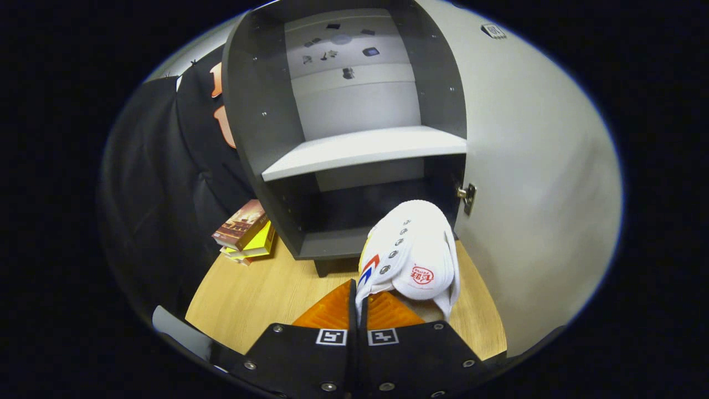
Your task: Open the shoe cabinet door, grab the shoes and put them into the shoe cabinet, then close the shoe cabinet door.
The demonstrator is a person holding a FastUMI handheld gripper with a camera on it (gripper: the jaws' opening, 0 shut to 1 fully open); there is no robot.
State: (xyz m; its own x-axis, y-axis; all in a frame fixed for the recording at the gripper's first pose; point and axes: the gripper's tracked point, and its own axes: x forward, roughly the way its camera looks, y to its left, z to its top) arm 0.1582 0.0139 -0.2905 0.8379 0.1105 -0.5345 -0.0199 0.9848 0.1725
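Gripper view, taken looking forward along the two fingers toward the open cabinet. At the lower left of the frame, a small stack of books (246,233) lay on the wooden floor (260,299), just beside the left foot of the cabinet and in front of the dark cloth wall (160,183). In the centre and upper centre stood the shoe cabinet (354,149), dark-walled, with its interior exposed: a pale shelf (365,151) divided it into an upper compartment and a lower one, and both compartments appeared unoccupied. At the bottom centre, the gripper (357,310) had its fingers drawn nearly together, clamped on a thin edge of the shoe's white material that passed between them. The shoe (412,255), white with a row of metal eyelets, a red and blue mark on its side and a red emblem on its tongue, hung just ahead of the fingers and slightly to their right, in front of the lower compartment's opening and outside it. At the right of the frame, the cabinet door (532,183), pale and plain, stood swung open, attached by a metal hinge (467,197) at the right wall of the lower compartment, just above and beside the shoe.
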